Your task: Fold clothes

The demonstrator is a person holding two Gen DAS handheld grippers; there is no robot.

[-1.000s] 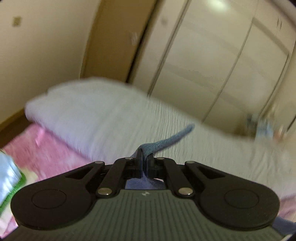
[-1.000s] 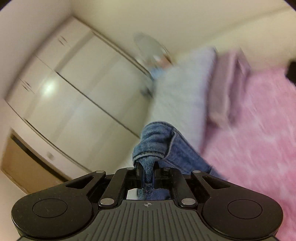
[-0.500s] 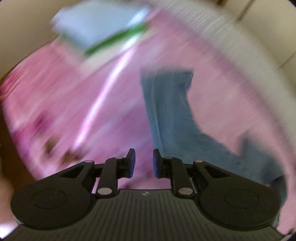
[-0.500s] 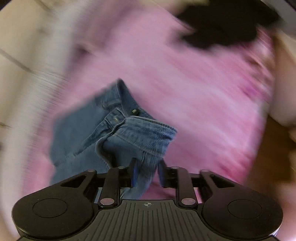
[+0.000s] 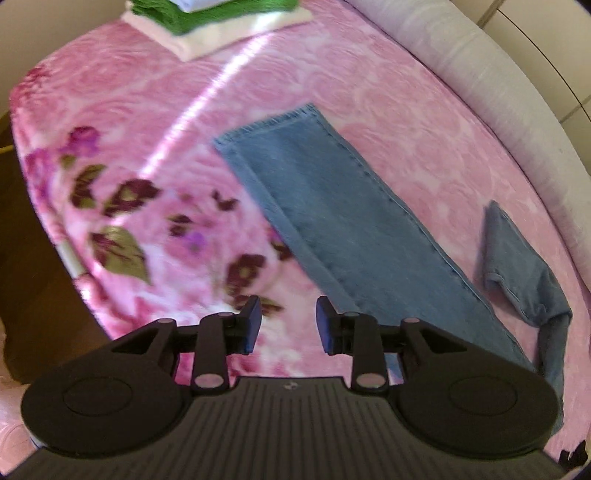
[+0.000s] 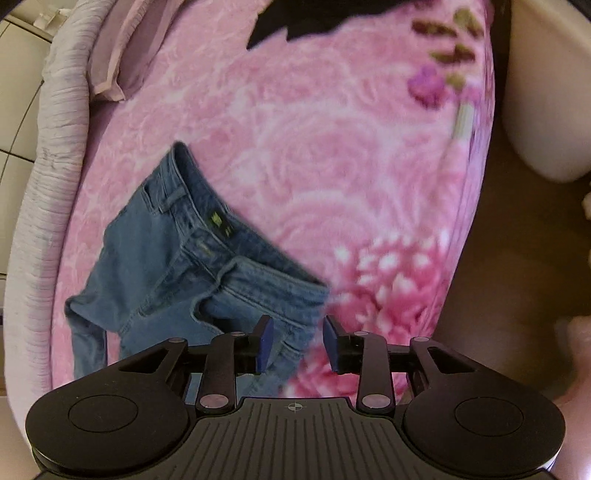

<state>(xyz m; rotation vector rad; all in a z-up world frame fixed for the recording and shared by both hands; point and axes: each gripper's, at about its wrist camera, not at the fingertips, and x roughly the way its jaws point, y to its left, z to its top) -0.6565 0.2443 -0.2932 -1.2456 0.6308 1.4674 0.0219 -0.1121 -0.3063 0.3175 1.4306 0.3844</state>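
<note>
A pair of blue jeans lies on the pink floral blanket (image 5: 129, 110). In the left wrist view one leg (image 5: 332, 221) lies flat with its hem to the upper left, and the other leg (image 5: 524, 269) is bunched at the right. My left gripper (image 5: 288, 321) is open and empty above the blanket, just left of the flat leg. In the right wrist view the jeans' waistband (image 6: 207, 236) lies open toward the upper right. My right gripper (image 6: 297, 343) is open and empty just above the waist's near corner.
A stack of folded clothes (image 5: 218, 22), green and white, sits at the blanket's far end. A grey bolster (image 5: 498, 81) runs along the far side of the bed. A lilac folded cloth (image 6: 118, 51) and a black garment (image 6: 295, 18) lie beyond the waistband. The bed edge and brown floor (image 6: 498, 277) are at the right.
Both grippers held the jeans up in the air a second ago. They swung down over the bed, opened and let go. The jeans now lie spread on the blanket.
</note>
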